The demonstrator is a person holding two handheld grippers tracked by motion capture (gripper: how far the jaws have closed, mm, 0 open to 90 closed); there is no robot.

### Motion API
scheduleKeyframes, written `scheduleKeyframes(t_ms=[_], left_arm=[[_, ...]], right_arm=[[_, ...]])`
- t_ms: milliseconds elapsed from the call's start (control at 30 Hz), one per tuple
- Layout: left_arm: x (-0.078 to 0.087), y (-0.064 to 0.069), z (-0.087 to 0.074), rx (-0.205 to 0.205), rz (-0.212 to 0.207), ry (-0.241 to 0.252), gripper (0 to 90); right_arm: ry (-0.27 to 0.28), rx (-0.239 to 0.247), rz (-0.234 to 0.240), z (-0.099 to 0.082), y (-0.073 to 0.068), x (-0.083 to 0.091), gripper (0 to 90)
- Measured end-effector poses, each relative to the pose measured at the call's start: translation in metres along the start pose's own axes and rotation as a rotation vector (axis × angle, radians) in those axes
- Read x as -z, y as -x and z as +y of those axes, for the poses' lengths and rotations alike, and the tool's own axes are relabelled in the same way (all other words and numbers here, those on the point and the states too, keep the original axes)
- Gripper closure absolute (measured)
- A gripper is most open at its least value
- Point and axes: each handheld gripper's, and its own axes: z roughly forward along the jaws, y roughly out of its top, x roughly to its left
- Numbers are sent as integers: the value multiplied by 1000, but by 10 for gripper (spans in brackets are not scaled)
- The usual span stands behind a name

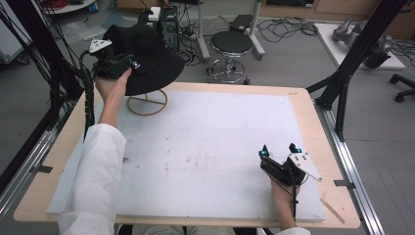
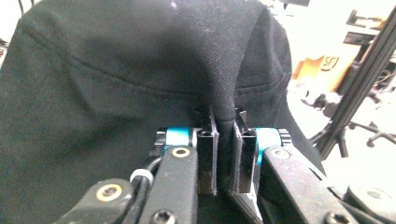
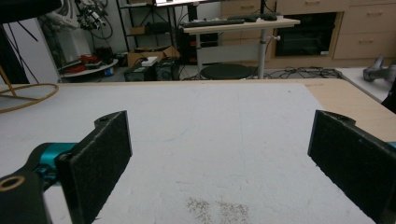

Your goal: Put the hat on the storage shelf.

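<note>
My left gripper (image 2: 226,140) pinches a fold of the black hat (image 1: 147,58) over its brass stand (image 1: 147,104), while my right gripper (image 3: 219,158) rests wide open, holding nothing, on the white mat (image 1: 205,147).

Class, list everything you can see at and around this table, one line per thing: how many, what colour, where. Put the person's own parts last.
hat: one, black, on the stand at the table's far left corner, a fold of its cloth pinched by the left gripper.
wire stand: one, gold, ring base on the mat under the hat.
mat: one, white, covering most of the table.
table: one, light wood.
stool: one, black seat, on the floor beyond the table.
left gripper: one, black, jaws closed on the hat.
right gripper: one, black, jaws wide apart, resting low over the mat's near right part.
sleeve: one, white, on the left arm.
</note>
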Motion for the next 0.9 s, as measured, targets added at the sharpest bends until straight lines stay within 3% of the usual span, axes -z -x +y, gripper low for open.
scheduleKeyframes(t_ms=[167,333,467,567,667,800,900], left_arm=[[1,-1,0,12,-31,-3,754],[2,2,1,4,-27,5,668],[3,4,2,-5,-40,18,523],[6,5,4,-23,-18,34,411],[10,3,5,-14,-13,37,357],[22,2,2,1,-4,65,339],[36,-2,-3,5,28,81,310]], right_arm=[[1,-1,0,0,0,0,53],[0,-1,-1,0,0,0,52],[0,1,-2,0,0,0,53],[0,0,-2,0,0,0,52],[0,1,-2,0,0,0,53],[0,-3,-3,0,0,0,53],[4,3,-1,0,-1,1,52]])
